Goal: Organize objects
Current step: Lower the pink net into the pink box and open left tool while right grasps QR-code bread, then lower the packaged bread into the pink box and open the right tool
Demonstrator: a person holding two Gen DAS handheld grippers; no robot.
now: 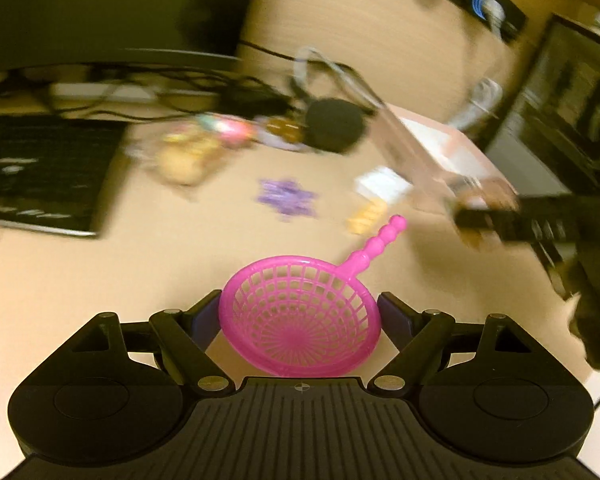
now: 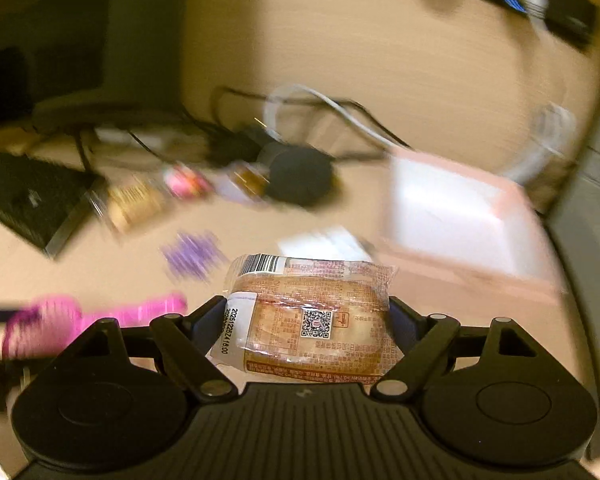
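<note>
Pink plastic strainer: clamped across its round basket between the jaws of my left gripper, raised above the bench, its beaded handle pointing up and to the right. Wrapped pastry: a clear packet with barcode and square code label, clamped between the jaws of my right gripper; both pads press its sides.

Positions below are given relative to the pink open box, which stands on the bench by the wall.
- Left of the box, close to it: a white flat packet, blurred.
- Further left: a purple star-shaped piece lying flat.
- Left and behind: a dark round object among black and white cables.
- Beyond these, still left: a cluster of small wrapped items, too blurred to identify.
- Far left: a black keyboard at the bench edge.

In the left wrist view my right gripper appears at the right, in front of the box, carrying its packet; in the right wrist view the strainer shows as a pink smear at lower left.
</note>
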